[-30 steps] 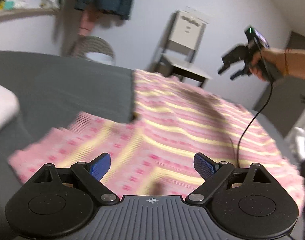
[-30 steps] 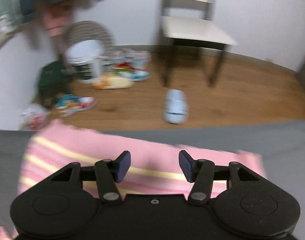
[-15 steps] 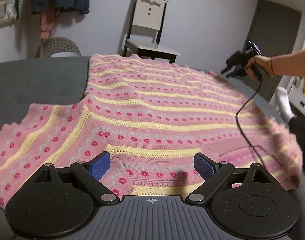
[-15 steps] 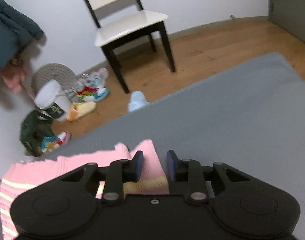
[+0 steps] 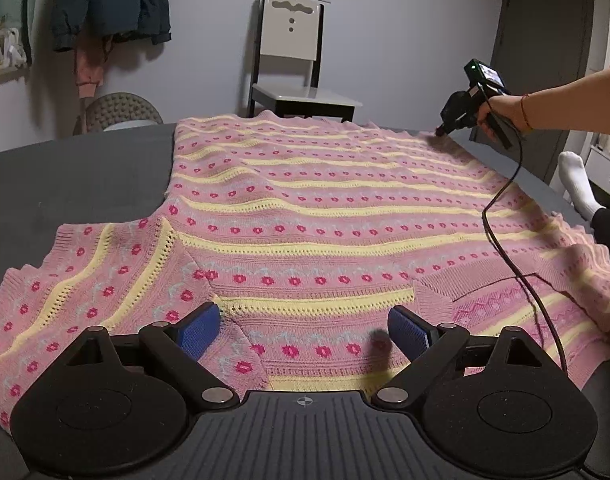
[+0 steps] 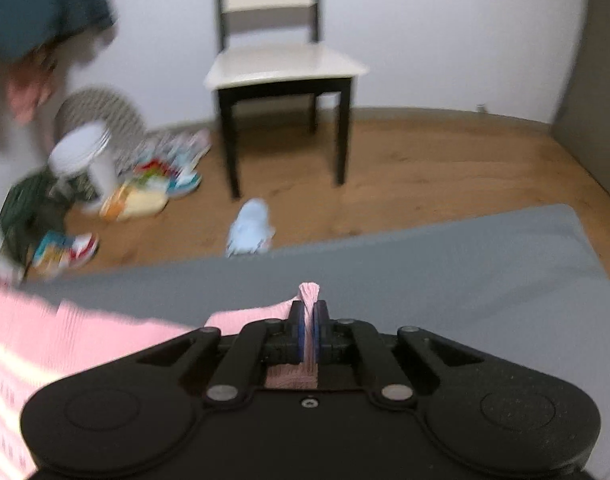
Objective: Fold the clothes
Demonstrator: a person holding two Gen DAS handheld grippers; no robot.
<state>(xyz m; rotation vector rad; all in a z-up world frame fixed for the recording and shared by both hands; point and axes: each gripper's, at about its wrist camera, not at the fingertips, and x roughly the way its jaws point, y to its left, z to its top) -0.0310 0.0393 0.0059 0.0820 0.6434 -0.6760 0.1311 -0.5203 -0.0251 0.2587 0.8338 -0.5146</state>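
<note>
No fold is made yet: the pink sweater (image 5: pixel 325 216) lies spread flat over the grey bed (image 5: pixel 73 184), the right hand-held gripper (image 6: pixel 309 330) pinching its hem at the far edge, the left hand-held gripper (image 5: pixel 303 330) wide open and empty above the near edge.

The left wrist view sits low at the near edge of the grey bed (image 5: pixel 85 184), facing across it toward the chair (image 5: pixel 291 60); the right wrist view sits at the bed's far edge, close, facing that chair
</note>
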